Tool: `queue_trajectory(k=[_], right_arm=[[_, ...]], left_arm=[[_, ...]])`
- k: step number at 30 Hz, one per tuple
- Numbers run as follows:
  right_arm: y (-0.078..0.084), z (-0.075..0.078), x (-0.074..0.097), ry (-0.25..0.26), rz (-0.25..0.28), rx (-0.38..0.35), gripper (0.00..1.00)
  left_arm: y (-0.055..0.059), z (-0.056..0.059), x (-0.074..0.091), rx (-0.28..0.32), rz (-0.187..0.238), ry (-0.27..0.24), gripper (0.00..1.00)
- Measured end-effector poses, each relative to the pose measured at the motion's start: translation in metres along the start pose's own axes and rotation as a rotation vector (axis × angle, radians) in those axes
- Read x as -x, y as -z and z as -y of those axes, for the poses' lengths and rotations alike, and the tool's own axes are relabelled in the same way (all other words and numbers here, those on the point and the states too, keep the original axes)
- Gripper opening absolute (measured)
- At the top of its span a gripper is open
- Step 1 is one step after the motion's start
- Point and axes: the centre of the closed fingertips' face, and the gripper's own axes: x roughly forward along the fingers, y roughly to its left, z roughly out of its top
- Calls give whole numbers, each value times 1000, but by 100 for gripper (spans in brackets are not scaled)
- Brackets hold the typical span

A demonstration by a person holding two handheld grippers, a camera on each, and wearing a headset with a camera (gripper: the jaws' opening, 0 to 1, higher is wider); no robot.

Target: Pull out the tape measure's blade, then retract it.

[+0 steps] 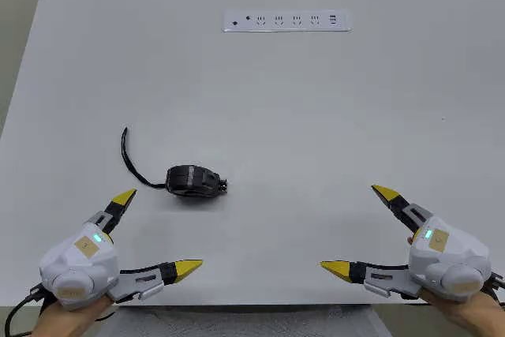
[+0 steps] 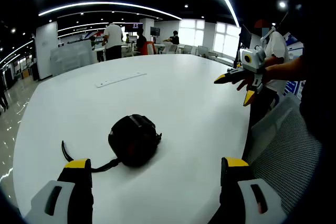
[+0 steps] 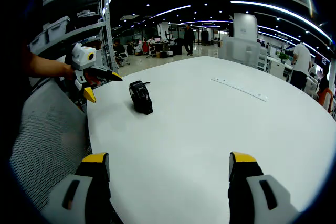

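The tape measure [image 1: 195,181] lies on its side on the white table [image 1: 331,116], left of the middle and towards the near edge. It is just beyond the left gripper [image 1: 156,231] and well apart from the right gripper [image 1: 360,230]. Both grippers hover low over the near edge with their jaws spread wide and nothing between them.

The case is black, rounded and compact, probably rubber-clad plastic, so it should be stiff, fairly light and not very slippery. It looks likely to skid on the smooth tabletop if pulled without being pinned. A thin black wrist cord [image 1: 130,159] trails from its left end towards the far left. It is limp and no use as a hold.

The best grip for one gripper seems to be across the flat sides of the case. The other would then pinch the small hook [image 1: 224,186] at the right end. That part is too small to make out clearly, so I take it for the blade's tip only tentatively. The blade itself will be thin springy steel that kinks if bent sideways and snaps back hard if released.

The only container here is the case, and the blade appears fully wound inside it, since no length lies out on the table. A white power strip [image 1: 286,20] sits at the far side, well clear.
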Motion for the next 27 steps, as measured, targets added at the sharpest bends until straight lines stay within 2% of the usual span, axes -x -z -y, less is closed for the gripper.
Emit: queue_trajectory(k=[13,27], right_arm=[[2,-1,0,-1,-9,11,96],[4,-1,-1,-10,-25,32,94]], left_arm=[[-3,1,-1,-3,11,8,100],[-3,-1,-3,-23,-10,14,97]])
